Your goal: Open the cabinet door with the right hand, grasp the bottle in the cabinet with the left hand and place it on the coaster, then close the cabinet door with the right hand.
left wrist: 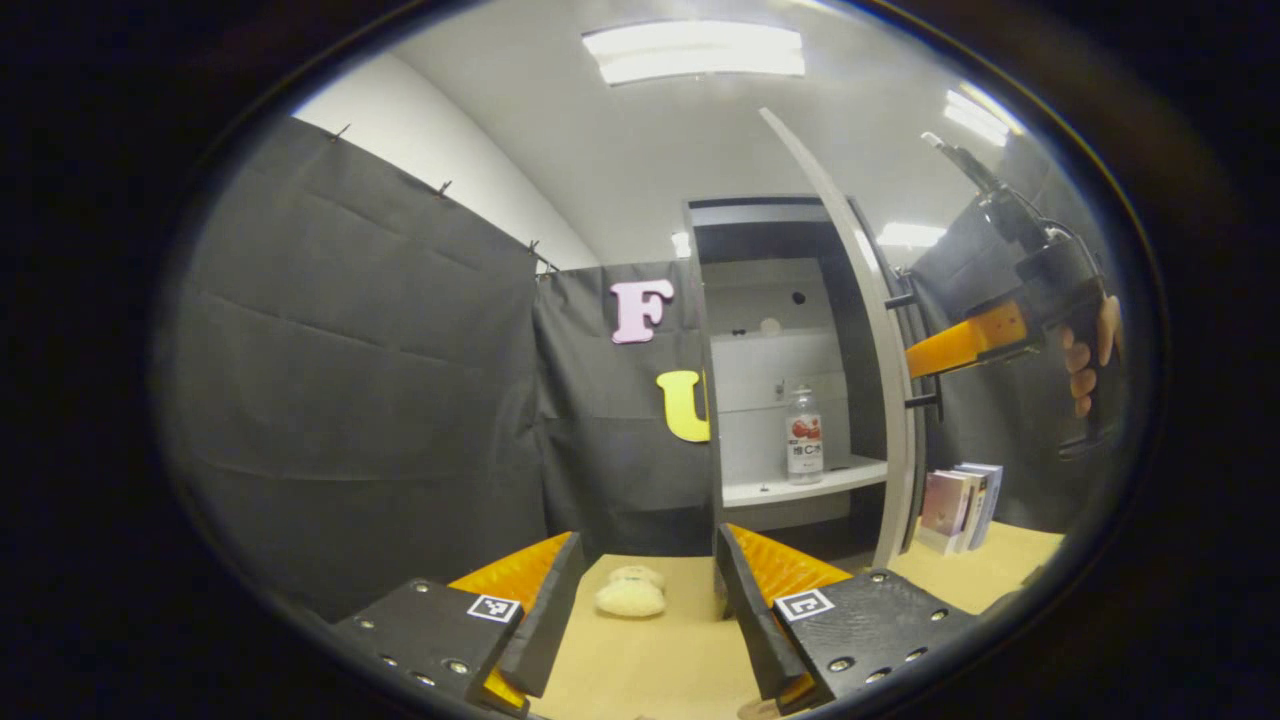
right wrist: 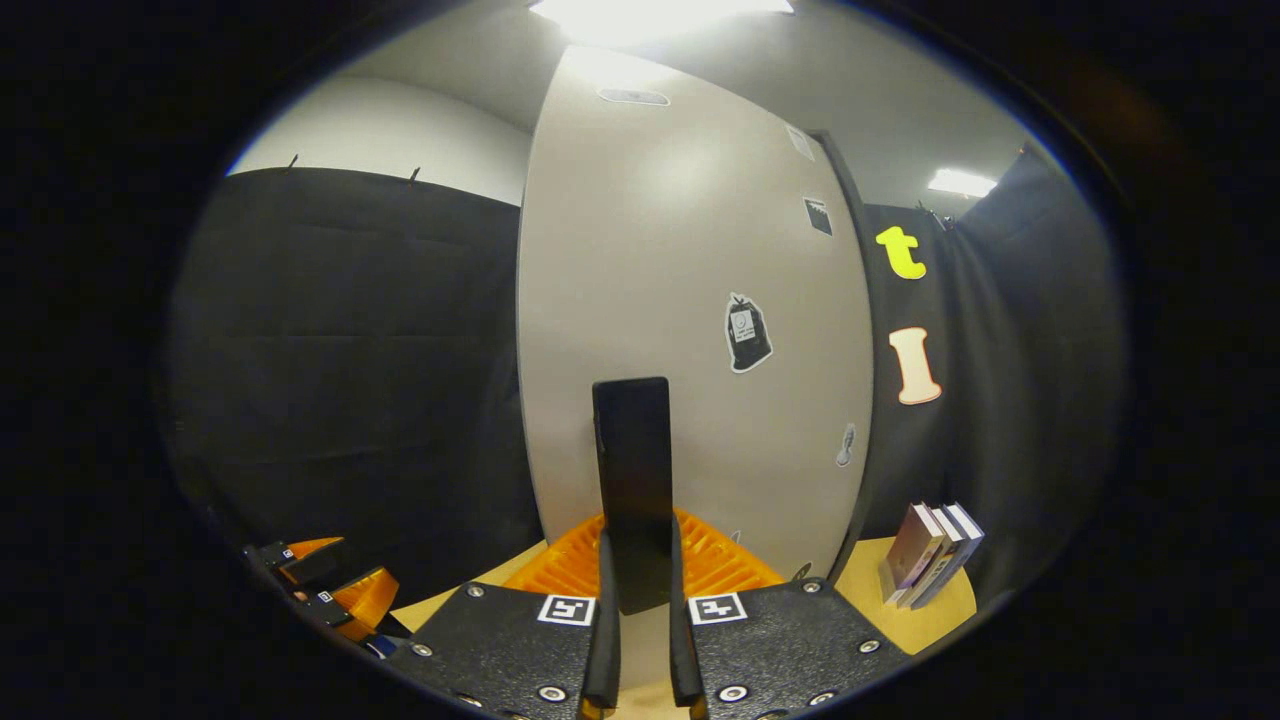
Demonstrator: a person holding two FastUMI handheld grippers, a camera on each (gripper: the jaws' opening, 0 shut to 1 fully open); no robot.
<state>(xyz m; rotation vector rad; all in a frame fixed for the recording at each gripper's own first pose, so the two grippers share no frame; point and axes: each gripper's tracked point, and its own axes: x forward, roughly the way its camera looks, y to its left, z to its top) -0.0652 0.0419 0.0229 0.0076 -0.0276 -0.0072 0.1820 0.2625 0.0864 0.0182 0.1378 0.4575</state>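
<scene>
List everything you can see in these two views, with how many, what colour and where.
cabinet: one, white inside, back of the table
cabinet door: one, pale grey, swung open, stickers on its face
door handle: one, black bar, between the right gripper's fingers
bottle: one, clear with red and white label, upright on cabinet shelf
books: a few, pale covers, standing on the table right of the door
coaster: one, cream, on the table
table: one, tan
left gripper: open, low over the table
right gripper: closed on the handle
hand: holding the right gripper
</scene>
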